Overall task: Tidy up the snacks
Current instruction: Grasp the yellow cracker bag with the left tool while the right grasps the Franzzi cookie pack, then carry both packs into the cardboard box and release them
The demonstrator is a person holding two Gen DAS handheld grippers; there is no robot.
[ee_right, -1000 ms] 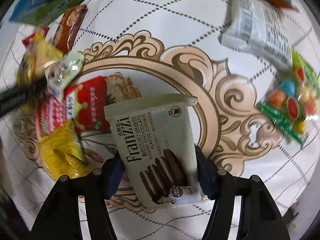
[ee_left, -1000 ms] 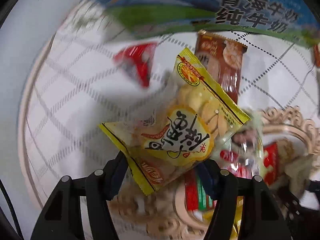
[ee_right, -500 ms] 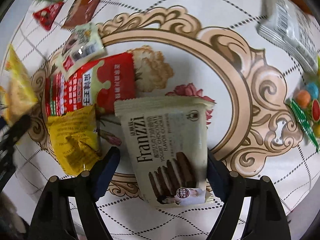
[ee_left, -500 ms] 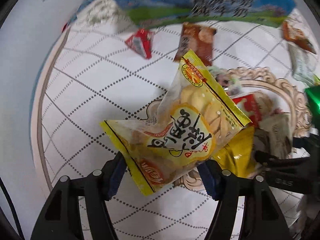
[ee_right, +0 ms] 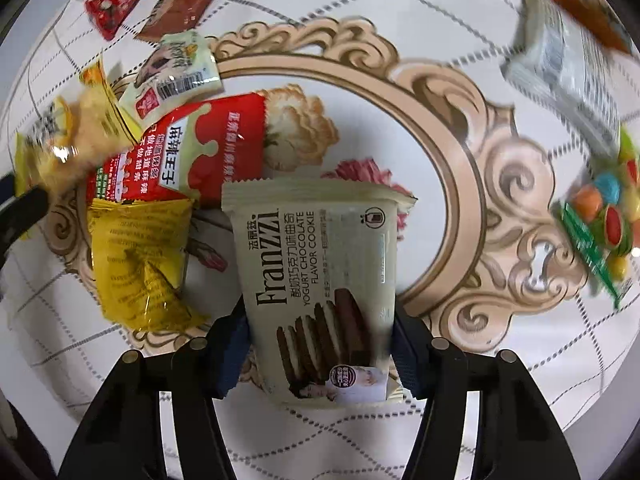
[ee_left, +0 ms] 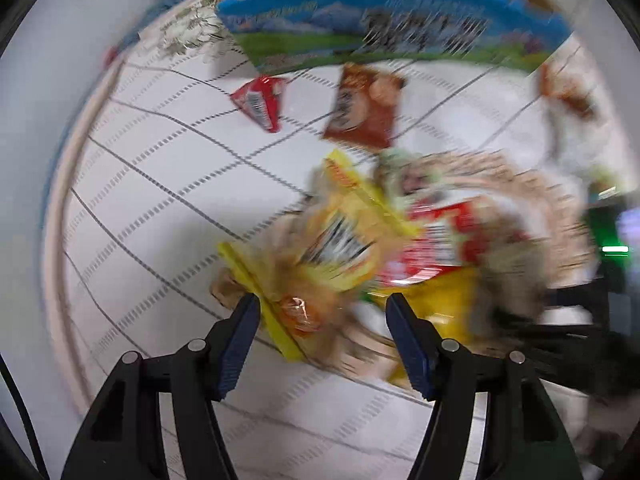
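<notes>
ahead-left of the left gripper (ee_left: 322,312) lies bare tablecloth (ee_left: 168,184), broken only by a small red packet (ee_left: 260,102) and a brown packet (ee_left: 366,106) far ahead. to its right packets crowd together: a red bag (ee_left: 444,236) and a yellow bag (ee_left: 440,300). a blue-green carton (ee_left: 392,36) walls off the far edge. ahead-right of the right gripper (ee_right: 320,320) the oval's middle (ee_right: 400,128) is open; colourful candies (ee_right: 604,216) and a white pack (ee_right: 560,72) block the far right.
</notes>
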